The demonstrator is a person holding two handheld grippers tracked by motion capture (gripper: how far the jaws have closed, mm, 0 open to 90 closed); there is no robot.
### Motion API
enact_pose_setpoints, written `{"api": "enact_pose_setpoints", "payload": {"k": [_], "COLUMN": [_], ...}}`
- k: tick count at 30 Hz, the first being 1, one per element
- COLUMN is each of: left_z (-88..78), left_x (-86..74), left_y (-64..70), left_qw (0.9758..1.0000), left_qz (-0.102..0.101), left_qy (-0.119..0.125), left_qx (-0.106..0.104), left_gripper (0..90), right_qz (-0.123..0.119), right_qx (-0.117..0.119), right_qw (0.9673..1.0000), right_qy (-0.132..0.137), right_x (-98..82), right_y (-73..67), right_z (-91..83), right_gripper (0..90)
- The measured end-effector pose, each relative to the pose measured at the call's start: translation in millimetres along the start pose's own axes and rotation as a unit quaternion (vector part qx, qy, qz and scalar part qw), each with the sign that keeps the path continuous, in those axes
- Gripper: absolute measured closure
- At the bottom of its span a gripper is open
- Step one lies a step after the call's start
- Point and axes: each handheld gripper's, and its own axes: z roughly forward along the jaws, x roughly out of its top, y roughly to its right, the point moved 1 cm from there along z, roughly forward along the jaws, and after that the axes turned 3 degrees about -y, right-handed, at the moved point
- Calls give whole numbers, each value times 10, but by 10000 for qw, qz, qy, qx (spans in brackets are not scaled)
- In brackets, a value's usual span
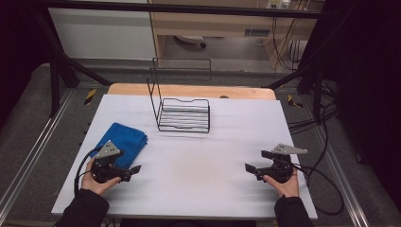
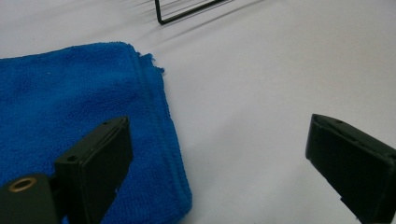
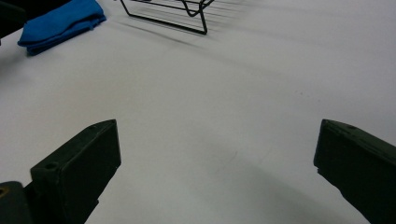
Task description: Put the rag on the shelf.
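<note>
Blue towel (image 2: 70, 121) lies under our left gripper (image 2: 217, 154), jaws apart; right gripper (image 3: 217, 163) likewise apart. A shallow pinch could drag it.

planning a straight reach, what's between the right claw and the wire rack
Nothing: in the high view the white table is bare from the right claw to the wire rack. The blue towel lies off to the left.

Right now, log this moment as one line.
left gripper: open, beside blue towel | right gripper: open, empty | wire rack: empty, far side
</note>
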Motion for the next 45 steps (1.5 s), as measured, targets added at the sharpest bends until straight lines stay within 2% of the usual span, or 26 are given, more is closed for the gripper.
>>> {"api": "enact_pose_setpoints", "payload": {"k": [8,12,16,18,19,20,21,26,30,37,43,45], "left_z": [7,14,36,60,75,91,106,200,265,295,323,328], "left_x": [16,32,50,57,61,64,68,66,41,-3,1,5], "left_y": [-1,-15,-33,-48,-53,-58,-64,-91,-147,-217,-192,-188], "left_qw": [10000,9999,9997,9996,9995,9993,9992,9975,9951,9930,9910,9903], "left_qz": [-23,-41,-106,-114,-127,-135,-131,-112,-137,-210,-32,-29], "left_qy": [-13,-19,-47,-117,-149,-187,-222,-458,-640,-771,-896,-926], "left_qx": [66,124,207,237,264,293,305,530,742,867,997,1035], "left_gripper": [101,144,216,284,284,337,337,436,454,532,588,597], "right_qz": [-12,-13,-21,-15,-15,-15,-15,-30,-17,-20,-16,-15], "right_qx": [2,-8,-3,-8,-8,-13,-13,-13,-25,-18,-20,-20], "right_qw": [10000,10000,10000,10000,10000,10000,10000,9999,9998,9998,9998,9998], "right_qy": [-18,-68,-85,-94,-94,-97,-97,-141,-175,-198,-191,-191], "right_x": [-2,-3,-6,-5,-5,-4,-4,-8,-11,-11,-11,-10], "right_y": [-4,-7,-13,-12,-12,-10,-10,-13,-17,-16,-16,-15], "right_z": [0,15,27,31,31,34,34,49,56,60,60,60], "right_gripper": [13,14,15,15,15,15,15,15,15,16,16,16]}}
